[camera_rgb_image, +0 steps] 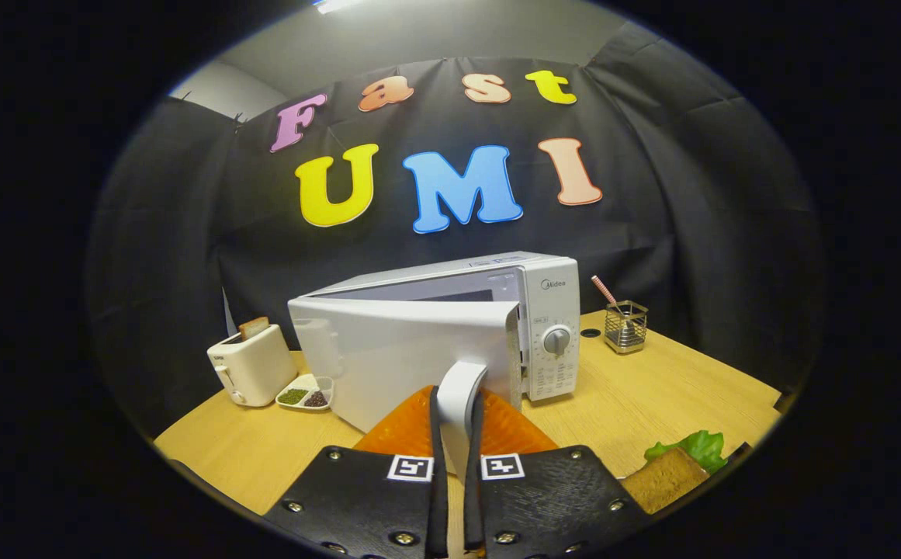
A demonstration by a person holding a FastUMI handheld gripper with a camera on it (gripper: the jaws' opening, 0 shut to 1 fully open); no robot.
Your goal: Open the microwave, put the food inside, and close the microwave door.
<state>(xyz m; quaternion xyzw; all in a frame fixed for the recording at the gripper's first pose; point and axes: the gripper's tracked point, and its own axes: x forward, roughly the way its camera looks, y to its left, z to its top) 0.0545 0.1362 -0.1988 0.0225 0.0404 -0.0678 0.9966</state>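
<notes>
The microwave carries the brand name "Midea" at the top of its control panel, at about twelve o'clock from the round dial. Small print rings the dial and fills the panel beneath it at six o'clock, too small to read. The toaster's small mark is illegible.

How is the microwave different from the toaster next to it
The microwave is the larger appliance; the toaster is small and squat. The microwave's door stands swung partly open, its handle clamped between the gripper fingers, while the toaster sits untouched. The toaster has a slice of bread poking from its top slot; whether the microwave holds anything cannot be told. Both are white and stand on the wooden table.
</notes>
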